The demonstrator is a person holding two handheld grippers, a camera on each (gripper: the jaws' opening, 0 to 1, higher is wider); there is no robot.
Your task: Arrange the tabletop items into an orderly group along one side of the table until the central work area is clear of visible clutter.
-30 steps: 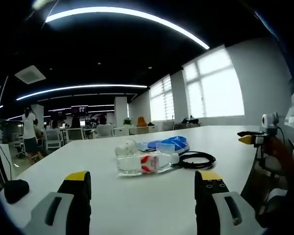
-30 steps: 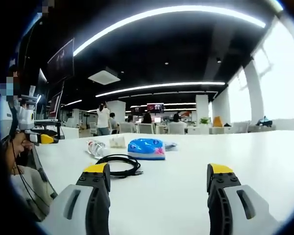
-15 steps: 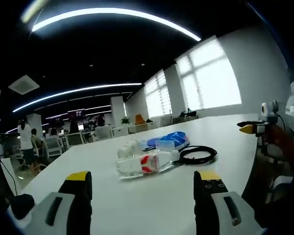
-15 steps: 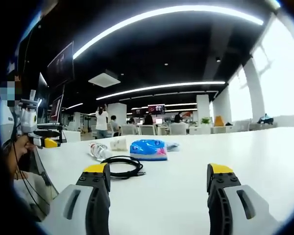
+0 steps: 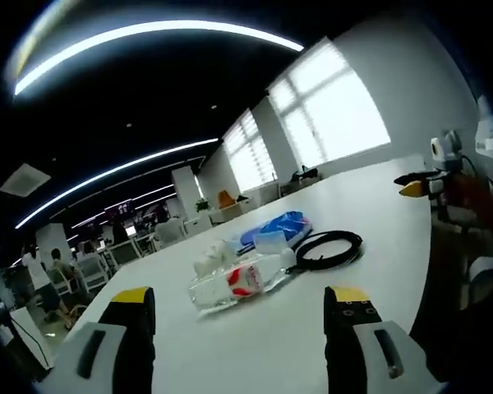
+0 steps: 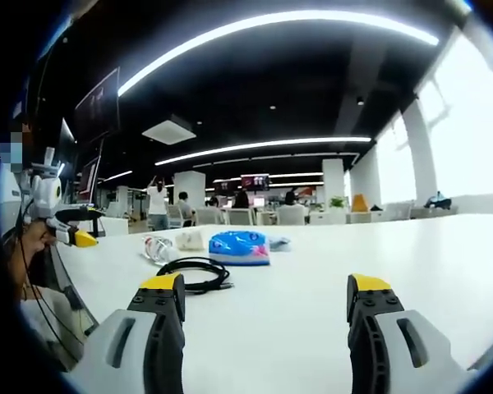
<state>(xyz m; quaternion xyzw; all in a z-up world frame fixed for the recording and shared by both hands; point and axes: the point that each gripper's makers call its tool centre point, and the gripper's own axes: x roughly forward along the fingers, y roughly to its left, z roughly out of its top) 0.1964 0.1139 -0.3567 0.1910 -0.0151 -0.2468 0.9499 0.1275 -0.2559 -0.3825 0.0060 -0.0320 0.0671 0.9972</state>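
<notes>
— What does your left gripper view give you?

— Your left gripper [image 5: 238, 316] hangs low over the white bench [image 5: 378, 213], jaws apart and holding nothing. Ahead of them lies a clear plastic bottle [image 5: 234, 281] on its side with a red and white label, its cap end just beside a coiled black cable [image 5: 329, 249]. Behind the bottle sits a blue packet [image 5: 275, 227] and a crumpled pale wrapper [image 5: 212, 257] (all bunched close together). At the far right edge you can see your other gripper's yellow tips [image 5: 412, 188].

— And your right gripper view?

— Your right gripper [image 6: 265, 316] also has its jaws wide apart, empty, above bare bench. The same cluster sits farther off, to the left: cable [image 6: 191, 273] nearest, blue packet [image 6: 239, 247] behind it, bottle [image 6: 158, 248] beyond. Here the label is hard to read, though this view adds people standing in the office behind [image 6: 158, 207].
</notes>
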